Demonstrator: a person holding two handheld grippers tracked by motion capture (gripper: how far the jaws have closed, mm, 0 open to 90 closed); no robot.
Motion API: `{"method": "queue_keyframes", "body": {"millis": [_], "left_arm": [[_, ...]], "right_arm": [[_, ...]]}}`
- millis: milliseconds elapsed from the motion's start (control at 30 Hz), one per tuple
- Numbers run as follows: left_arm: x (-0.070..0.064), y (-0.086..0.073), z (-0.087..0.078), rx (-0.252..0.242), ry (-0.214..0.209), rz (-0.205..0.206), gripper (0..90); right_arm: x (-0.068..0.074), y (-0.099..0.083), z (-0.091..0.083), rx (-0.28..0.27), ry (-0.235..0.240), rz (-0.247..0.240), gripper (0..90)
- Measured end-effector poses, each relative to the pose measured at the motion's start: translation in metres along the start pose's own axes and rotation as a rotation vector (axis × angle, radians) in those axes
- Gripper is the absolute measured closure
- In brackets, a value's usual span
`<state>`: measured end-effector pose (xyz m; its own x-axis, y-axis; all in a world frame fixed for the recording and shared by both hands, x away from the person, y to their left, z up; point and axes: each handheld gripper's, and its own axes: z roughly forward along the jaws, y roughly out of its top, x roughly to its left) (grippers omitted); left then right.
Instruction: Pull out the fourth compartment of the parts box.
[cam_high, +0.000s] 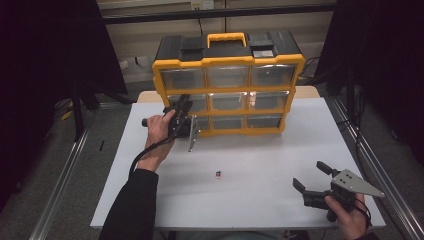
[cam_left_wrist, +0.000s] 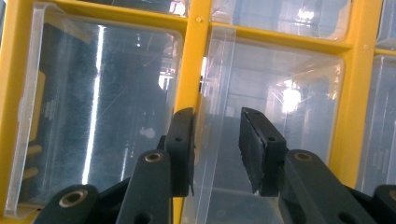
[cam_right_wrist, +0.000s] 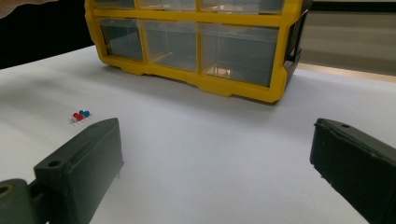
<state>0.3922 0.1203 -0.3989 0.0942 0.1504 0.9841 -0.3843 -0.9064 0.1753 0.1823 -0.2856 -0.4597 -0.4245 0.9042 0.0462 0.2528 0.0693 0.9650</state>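
Left gripper (cam_left_wrist: 217, 149) jaws narrowly straddling clear drawer's edge (cam_left_wrist: 212, 116), right gripper (cam_high: 314, 181) wide open over bare table (cam_high: 260, 165)

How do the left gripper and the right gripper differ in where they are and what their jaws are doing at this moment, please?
The left gripper is up against the yellow drawer cabinet, while the right gripper is near the table's front right corner, well away from it. The left gripper's jaws are narrowly parted either side of a clear drawer's pull tab; the right gripper's jaws are spread wide with nothing between them. Both are black and hand-held.
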Motion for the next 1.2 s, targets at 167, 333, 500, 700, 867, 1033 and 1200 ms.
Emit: {"method": "queue_keyframes", "body": {"millis": [167,333,500,700,867,1033,1200], "left_arm": [[0.002,0.0022,-0.0008,0.025,0.01,0.045,68.4],[0.0033,0.0033,-0.0018,0.051,0.017,0.053,74.9],[0.0007,0.0026,-0.0003,0.027,0.03,0.025,76.5],[0.0022,0.0028,-0.0013,0.03,0.024,0.054,77.3],[0.0004,0.0038,-0.0023,0.029,0.04,0.08,77.9],[0.0005,0.0046,-0.0038,0.033,0.04,0.092,78.3],[0.0008,0.005,-0.006,0.019,0.046,0.082,78.5]], "right_arm": [[0.0,-0.0001,0.0006,0.004,-0.001,-0.003,2.1],[0.0,-0.0001,0.0004,0.004,-0.001,-0.003,2.0],[-0.0005,-0.0002,0.0002,0.005,0.0,0.0,2.1],[-0.0002,-0.0001,0.0,0.004,0.0,0.003,2.0],[-0.0003,-0.0001,0.0,0.004,0.0,0.002,2.0],[-0.0005,0.0,-0.0002,0.001,-0.001,0.0,2.0],[-0.0005,0.0001,-0.0006,0.003,-0.001,-0.002,2.0]]}}
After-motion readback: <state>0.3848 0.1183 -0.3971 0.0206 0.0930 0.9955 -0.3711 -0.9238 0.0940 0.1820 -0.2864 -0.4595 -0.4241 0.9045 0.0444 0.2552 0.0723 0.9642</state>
